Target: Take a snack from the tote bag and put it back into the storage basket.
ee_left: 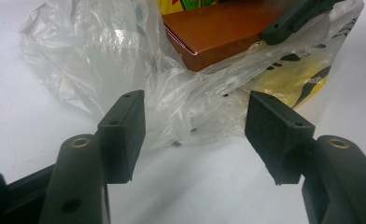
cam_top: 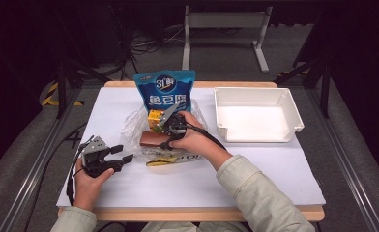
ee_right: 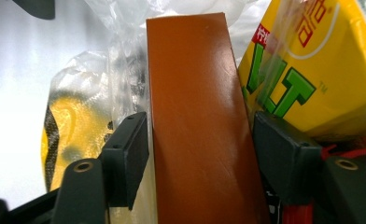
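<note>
A brown box (cam_top: 151, 139) lies in a crumpled clear plastic bag (cam_top: 134, 126) at the table's middle, beside a yellow drink carton (cam_top: 154, 118). My right gripper (cam_top: 164, 131) reaches into the bag, and in the right gripper view its pads (ee_right: 127, 149) sit against both long sides of the brown box (ee_right: 195, 116), shut on it. The yellow carton (ee_right: 312, 70) lies just to the right of that grip. My left gripper (cam_top: 122, 153) rests on the table left of the bag, open with nothing between its jaws. It (ee_left: 195, 121) faces the bag (ee_left: 102, 60) and the brown box (ee_left: 214, 32).
A blue snack bag (cam_top: 166, 92) stands behind the plastic bag. A white tray (cam_top: 255, 90) sits at the back right. A yellow packet (cam_top: 161, 161) lies under the plastic at the bag's near edge. The white table (cam_top: 255, 174) ends close to the person.
</note>
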`<state>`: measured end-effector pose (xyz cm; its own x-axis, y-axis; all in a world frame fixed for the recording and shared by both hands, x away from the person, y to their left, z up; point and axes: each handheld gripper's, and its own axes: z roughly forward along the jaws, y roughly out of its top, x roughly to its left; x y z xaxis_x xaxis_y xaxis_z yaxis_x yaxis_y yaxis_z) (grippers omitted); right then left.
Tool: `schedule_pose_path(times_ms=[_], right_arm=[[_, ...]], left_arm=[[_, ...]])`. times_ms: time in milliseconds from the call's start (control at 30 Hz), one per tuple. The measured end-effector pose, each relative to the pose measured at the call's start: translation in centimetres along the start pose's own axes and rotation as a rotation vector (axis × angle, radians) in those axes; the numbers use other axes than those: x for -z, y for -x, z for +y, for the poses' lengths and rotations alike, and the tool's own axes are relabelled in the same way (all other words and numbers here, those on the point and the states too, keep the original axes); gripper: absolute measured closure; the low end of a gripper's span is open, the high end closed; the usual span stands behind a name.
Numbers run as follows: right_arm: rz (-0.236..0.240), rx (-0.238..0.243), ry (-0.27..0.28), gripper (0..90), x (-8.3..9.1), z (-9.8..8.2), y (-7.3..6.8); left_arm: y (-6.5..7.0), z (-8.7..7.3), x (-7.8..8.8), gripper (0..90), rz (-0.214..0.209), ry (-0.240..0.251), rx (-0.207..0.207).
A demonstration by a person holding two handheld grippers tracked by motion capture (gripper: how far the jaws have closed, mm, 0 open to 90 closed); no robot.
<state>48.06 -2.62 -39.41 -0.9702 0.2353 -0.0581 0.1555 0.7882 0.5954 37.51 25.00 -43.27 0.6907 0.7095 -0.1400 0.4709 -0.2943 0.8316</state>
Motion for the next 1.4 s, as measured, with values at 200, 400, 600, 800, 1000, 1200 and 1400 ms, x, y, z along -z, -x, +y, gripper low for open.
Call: schedule_pose_path(times_ms=[200,400,600,800,1000,1200,1400], right_arm=[[-0.011,0.025,-0.007,41.5,0.0,0.0,0.0],[-0.013,0.052,-0.012,43.2,0.4,0.0,0.1],[-0.016,0.064,0.002,43.7,0.9,0.1,0.1],[-0.024,0.096,0.018,44.5,1.9,0.7,-0.2],[-0.022,0.099,0.06,44.5,3.2,1.3,-0.2],[-0.02,0.081,0.114,44.4,4.2,1.8,-0.3],[-0.017,0.095,0.161,44.3,5.6,2.5,-0.5]], left_arm=[[0.0,0.0,0.0,38.5,0.0,-0.002,0.0],[0.0,0.0,0.0,38.6,0.001,-0.002,0.005],[0.0,0.0,-0.1,38.6,-0.001,-0.002,0.001],[0.0,0.0,-0.1,38.6,-0.001,-0.002,0.004],[-0.1,0.0,-0.1,38.5,0.0,0.003,0.001],[-0.1,0.2,0.3,37.9,0.009,0.018,-0.003],[-0.3,0.3,1.2,35.5,0.01,0.061,-0.002]])
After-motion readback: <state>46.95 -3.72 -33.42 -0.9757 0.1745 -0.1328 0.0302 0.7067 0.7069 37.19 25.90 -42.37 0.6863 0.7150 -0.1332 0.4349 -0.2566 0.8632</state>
